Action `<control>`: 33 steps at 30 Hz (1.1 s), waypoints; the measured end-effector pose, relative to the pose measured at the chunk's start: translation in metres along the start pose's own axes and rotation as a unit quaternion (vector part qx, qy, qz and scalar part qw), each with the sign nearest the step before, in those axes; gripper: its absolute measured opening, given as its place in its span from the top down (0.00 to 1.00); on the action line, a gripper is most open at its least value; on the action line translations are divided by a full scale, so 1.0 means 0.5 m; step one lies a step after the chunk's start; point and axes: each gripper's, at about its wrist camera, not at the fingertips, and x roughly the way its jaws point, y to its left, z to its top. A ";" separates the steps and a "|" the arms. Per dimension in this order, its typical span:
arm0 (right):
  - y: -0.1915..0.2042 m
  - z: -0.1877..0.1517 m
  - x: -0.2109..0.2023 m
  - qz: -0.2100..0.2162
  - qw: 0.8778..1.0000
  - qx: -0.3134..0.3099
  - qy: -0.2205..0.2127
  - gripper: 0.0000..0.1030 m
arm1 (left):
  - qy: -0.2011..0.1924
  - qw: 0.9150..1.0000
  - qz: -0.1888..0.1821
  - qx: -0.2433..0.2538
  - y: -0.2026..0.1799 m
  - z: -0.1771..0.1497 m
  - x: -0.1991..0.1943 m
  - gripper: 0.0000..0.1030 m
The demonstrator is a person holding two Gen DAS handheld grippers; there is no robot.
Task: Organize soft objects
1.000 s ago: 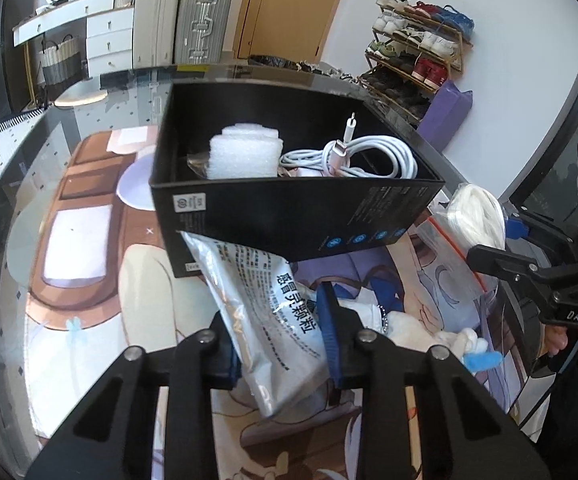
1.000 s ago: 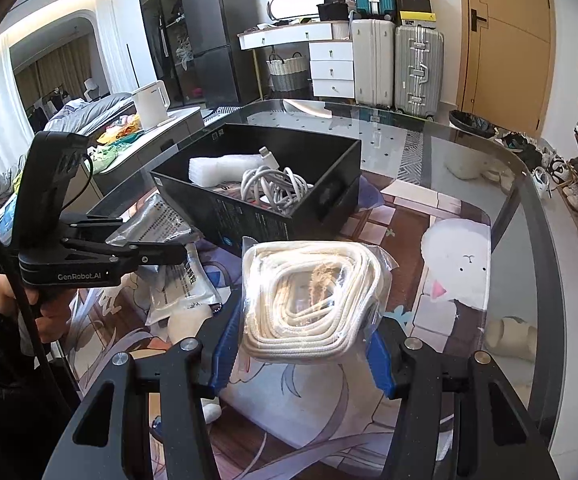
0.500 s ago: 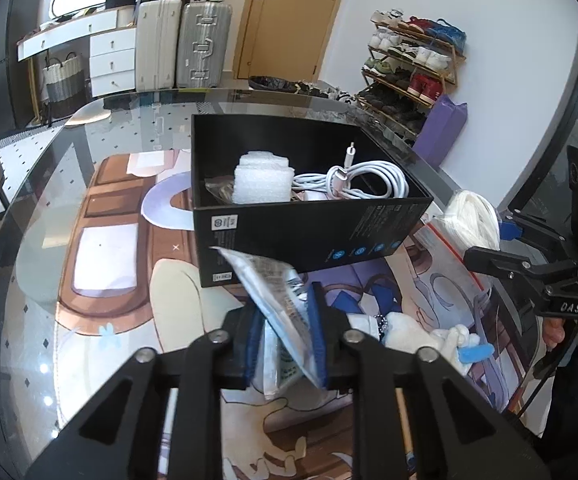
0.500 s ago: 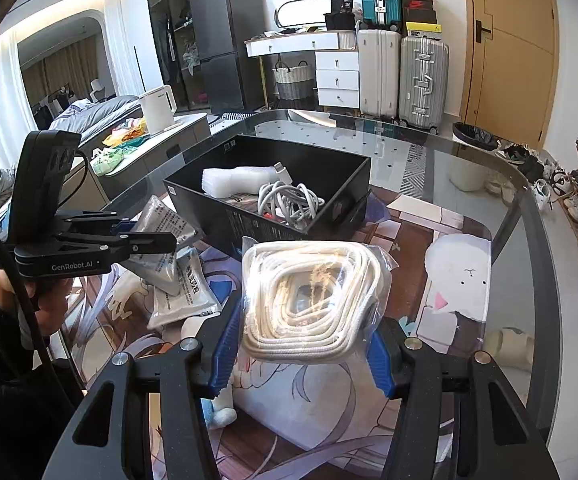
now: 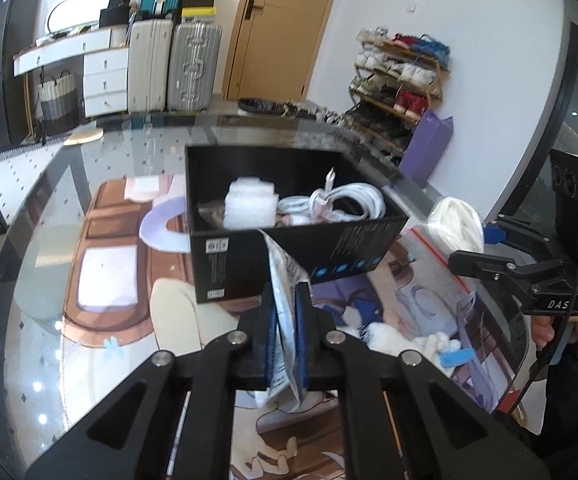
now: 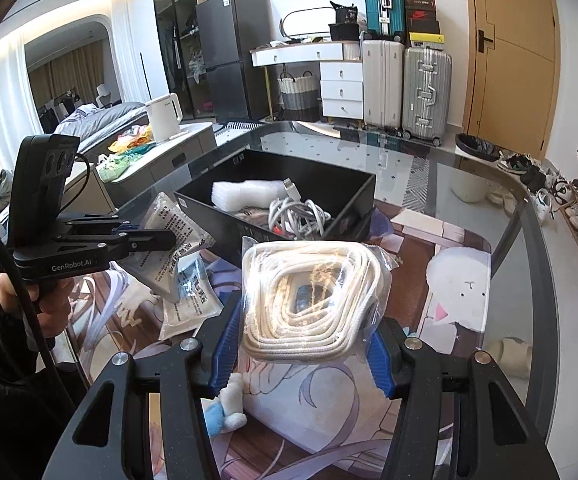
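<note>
Black box [image 6: 341,200] — foam roll [image 6: 245,194], white cable [image 6: 297,214] inside, left tool [image 5: 287,320] clamping pouch [image 5: 285,280], right tool [image 6: 301,338] gripping bagged rope [image 6: 309,292].

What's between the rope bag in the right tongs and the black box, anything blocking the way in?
Nothing visible blocks it. The right tongs hold the rope bag just short of the box, whose top is open. Inside lie a foam roll and a white cable, leaving some free floor. The left tongs with their pouch sit off to the side.
</note>
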 end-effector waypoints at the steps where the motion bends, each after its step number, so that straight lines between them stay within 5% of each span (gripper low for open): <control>1: 0.001 0.002 -0.005 0.001 1.000 -0.001 -0.005 0.46 | -0.007 1.000 -0.002 0.004 -0.004 0.002 -0.007 0.95; 7: 0.011 0.012 -0.031 0.006 0.999 -0.002 -0.034 0.46 | -0.029 1.000 -0.004 0.007 -0.008 0.015 -0.029 0.96; 16: 0.014 0.016 -0.031 0.005 0.999 -0.002 -0.035 0.46 | 0.010 1.000 0.001 0.005 -0.005 -0.002 0.017 0.93; 20: 0.013 0.015 -0.032 0.005 0.999 -0.002 -0.034 0.46 | 0.017 1.000 0.014 0.009 -0.008 -0.013 0.031 0.75; 22: 0.013 0.015 -0.033 0.004 0.999 -0.002 -0.034 0.46 | 0.016 1.000 0.017 0.012 -0.011 -0.017 0.027 0.53; 33: 0.006 0.015 -0.034 0.005 1.000 -0.003 -0.030 0.46 | 0.045 0.996 0.037 0.067 -0.038 -0.021 0.059 0.50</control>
